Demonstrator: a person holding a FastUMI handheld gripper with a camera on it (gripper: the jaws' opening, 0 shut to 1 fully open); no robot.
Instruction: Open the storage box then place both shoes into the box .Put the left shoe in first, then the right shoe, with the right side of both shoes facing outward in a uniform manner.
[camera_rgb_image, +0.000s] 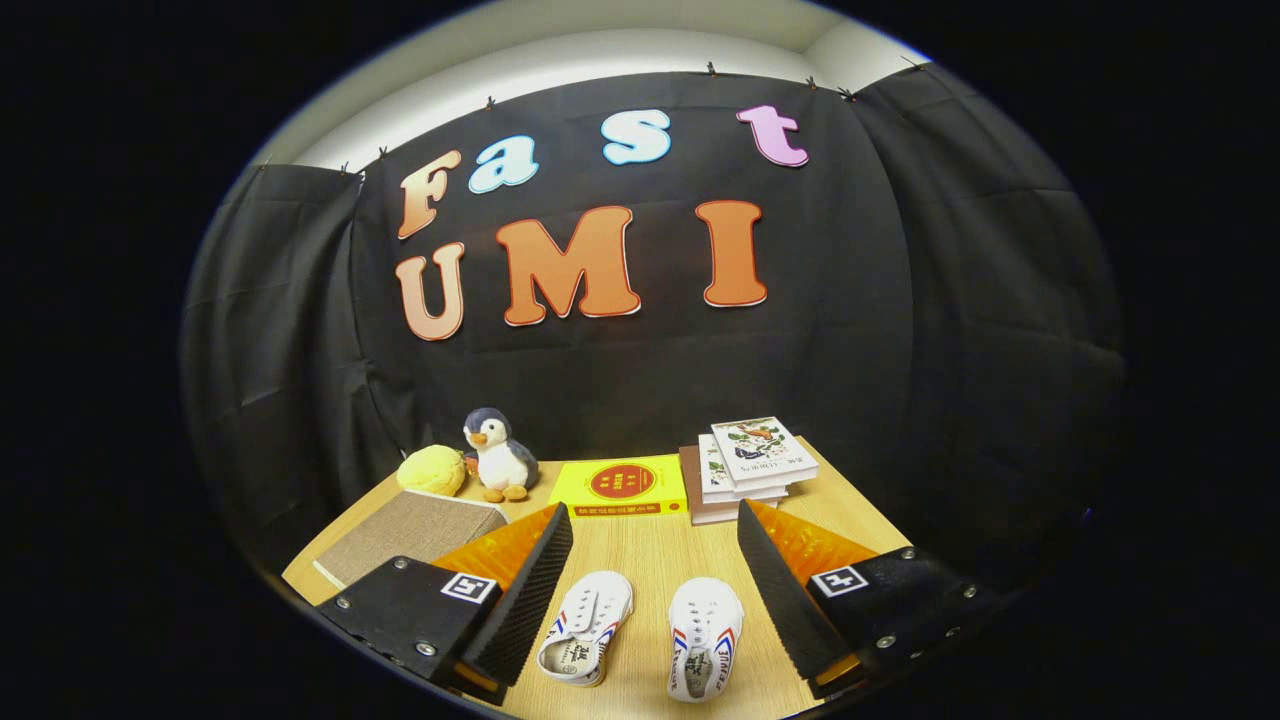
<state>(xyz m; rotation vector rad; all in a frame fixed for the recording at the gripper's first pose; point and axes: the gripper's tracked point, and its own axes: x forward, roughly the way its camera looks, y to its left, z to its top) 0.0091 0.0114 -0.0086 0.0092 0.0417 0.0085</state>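
Two small white canvas shoes with red and blue side stripes lie on the wooden table (650, 570), toes pointing away from me. One shoe (587, 622) lies by the left finger, angled slightly. The other shoe (705, 635) sits nearer the right finger. My gripper (652, 515) is open and hovers over them, with both shoes in the wide gap between the fingers and neither touched. The storage box (410, 530), a flat tan fabric-covered case with its lid shut, rests beyond the left finger at the table's left side.
A yellow book (620, 485) lies flat straight ahead, beyond the fingertips. A stack of books (750, 465) stands to its right. A penguin plush (497, 455) and a yellow plush (432, 470) sit at the back, behind the box. Black cloth walls close in the table.
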